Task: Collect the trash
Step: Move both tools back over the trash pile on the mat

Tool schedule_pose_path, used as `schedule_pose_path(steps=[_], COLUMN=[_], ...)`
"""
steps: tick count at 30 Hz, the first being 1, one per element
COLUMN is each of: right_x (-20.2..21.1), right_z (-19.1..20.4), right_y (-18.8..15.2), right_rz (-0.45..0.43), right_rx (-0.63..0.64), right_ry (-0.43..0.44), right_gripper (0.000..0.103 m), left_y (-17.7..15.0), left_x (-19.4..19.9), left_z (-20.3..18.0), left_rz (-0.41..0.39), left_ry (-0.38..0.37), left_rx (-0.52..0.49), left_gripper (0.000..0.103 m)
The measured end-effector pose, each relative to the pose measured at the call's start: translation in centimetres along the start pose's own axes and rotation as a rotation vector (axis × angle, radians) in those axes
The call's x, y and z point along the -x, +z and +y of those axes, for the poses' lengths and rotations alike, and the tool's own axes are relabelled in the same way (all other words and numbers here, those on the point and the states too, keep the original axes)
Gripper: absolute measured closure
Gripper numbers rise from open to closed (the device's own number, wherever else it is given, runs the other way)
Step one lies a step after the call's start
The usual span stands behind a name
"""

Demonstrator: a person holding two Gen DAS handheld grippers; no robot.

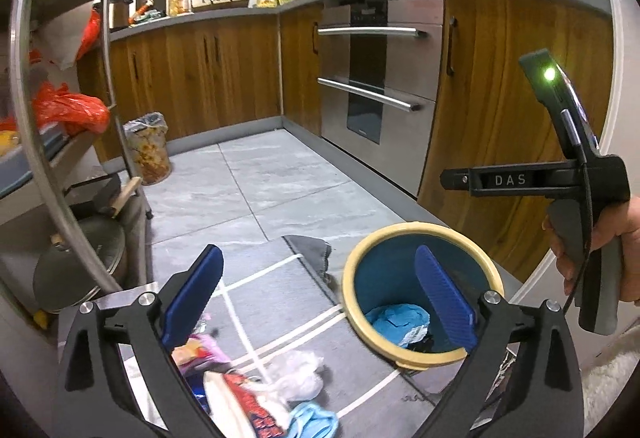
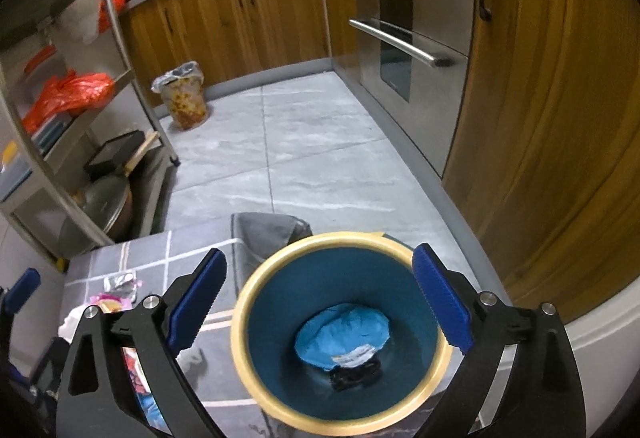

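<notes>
Both grippers hang wide open and empty over a kitchen floor: the right gripper (image 2: 320, 302) above a blue bin (image 2: 428, 374) with a cream rim, where a crumpled blue wrapper (image 2: 344, 334) lies at the bottom. The left gripper (image 1: 320, 298) spreads its jaws over loose trash (image 1: 256, 390) strewn on a grey mat (image 1: 280, 302) beside the bin.

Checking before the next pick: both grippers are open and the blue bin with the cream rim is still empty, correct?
Not quite. Both grippers are open, but the blue bin is not empty: the right wrist view shows a crumpled blue bag and dark scraps at its bottom.
</notes>
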State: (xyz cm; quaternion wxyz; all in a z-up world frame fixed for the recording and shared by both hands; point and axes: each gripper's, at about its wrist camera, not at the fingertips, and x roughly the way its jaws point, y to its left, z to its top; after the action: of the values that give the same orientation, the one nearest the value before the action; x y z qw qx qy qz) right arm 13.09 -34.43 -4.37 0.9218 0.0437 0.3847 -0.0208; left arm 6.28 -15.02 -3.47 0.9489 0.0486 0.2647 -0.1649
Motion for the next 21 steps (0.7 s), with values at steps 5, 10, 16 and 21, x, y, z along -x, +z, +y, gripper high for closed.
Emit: schedule_pose_path(steps=[5,10,16,21], right_x=[0.9,2.0,2.1,2.4], right_z=[1.8,4.4,8.5,12.0], right_y=[-0.3,-0.8,-1.6,-2.5], right_rz=[-0.009,-0.022,0.001,0.026], right_rx=[0.040,0.088,0.184,0.210], right_ry=[0.008,0.034,0.066,0.120], right_gripper=[0.009,0.008,0.007,0.007], left_y=[-0.9,-1.4,-2.1,-2.8], left_x=[2.2,4.1,6.5,8.2], left_z=[1.4,3.2,6.5,10.1], left_rz=[-0.006,-0.009,-0.019,-0.021], left_ry=[0.046,0.100,0.158,0.216], left_rx=[-0.007,0.001,0.051,0.111], left_gripper=[0.006,0.006,0.006,0.006])
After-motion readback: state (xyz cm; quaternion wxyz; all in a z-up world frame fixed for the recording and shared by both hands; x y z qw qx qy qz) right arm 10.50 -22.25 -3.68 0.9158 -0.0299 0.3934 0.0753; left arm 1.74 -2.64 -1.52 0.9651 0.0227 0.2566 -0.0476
